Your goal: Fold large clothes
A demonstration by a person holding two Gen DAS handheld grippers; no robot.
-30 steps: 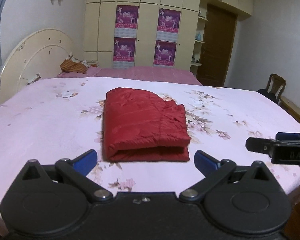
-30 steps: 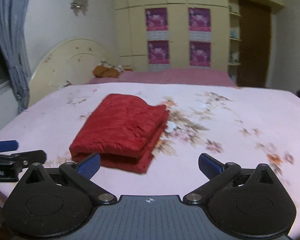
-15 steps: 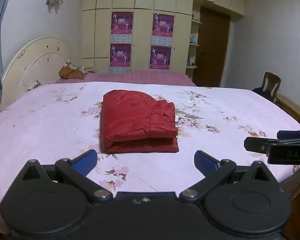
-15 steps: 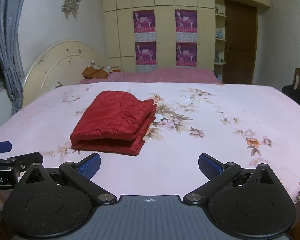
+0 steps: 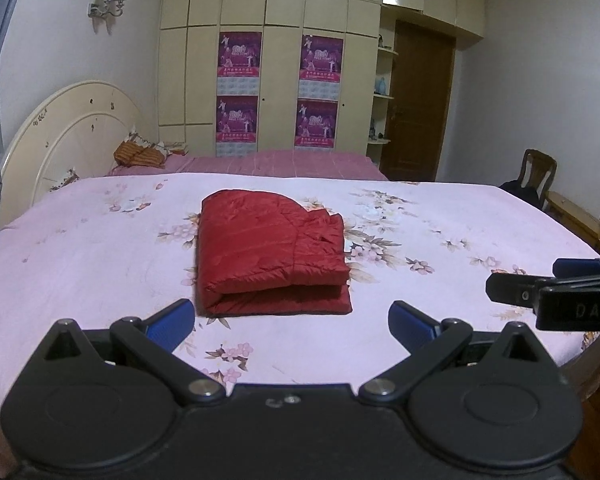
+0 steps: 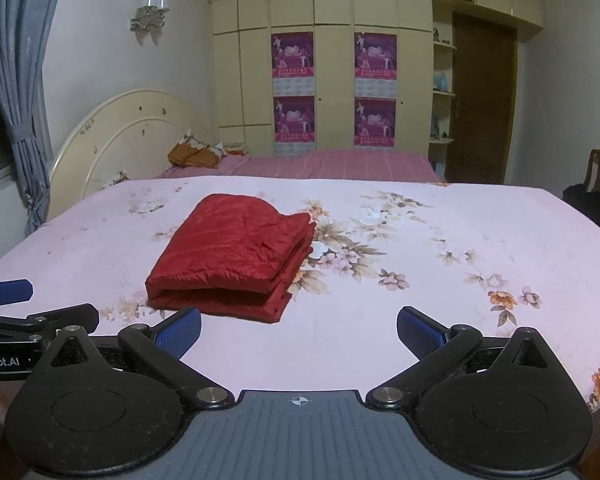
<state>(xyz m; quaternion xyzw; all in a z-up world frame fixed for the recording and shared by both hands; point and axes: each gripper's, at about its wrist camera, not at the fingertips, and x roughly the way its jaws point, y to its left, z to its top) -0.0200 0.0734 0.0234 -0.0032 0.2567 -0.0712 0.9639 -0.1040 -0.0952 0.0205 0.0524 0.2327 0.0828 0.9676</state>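
A red quilted jacket (image 5: 270, 254) lies folded into a compact rectangle on the pink floral bed sheet (image 5: 80, 248); it also shows in the right wrist view (image 6: 236, 260). My left gripper (image 5: 292, 322) is open and empty, held back from the jacket's near edge. My right gripper (image 6: 299, 330) is open and empty, near and to the right of the jacket. Each gripper shows at the side of the other's view: the right one (image 5: 556, 292) and the left one (image 6: 20, 312).
A cream headboard (image 5: 64, 144) stands at the left, with a second pink bed (image 5: 280, 162) and an orange pillow (image 5: 140, 154) behind. A wardrobe with posters (image 5: 278, 92), a brown door (image 5: 418, 108) and a wooden chair (image 5: 536, 174) line the room.
Both grippers have drawn back from the folded jacket and risen a little, so more of the bed and room shows. The jacket has not moved.
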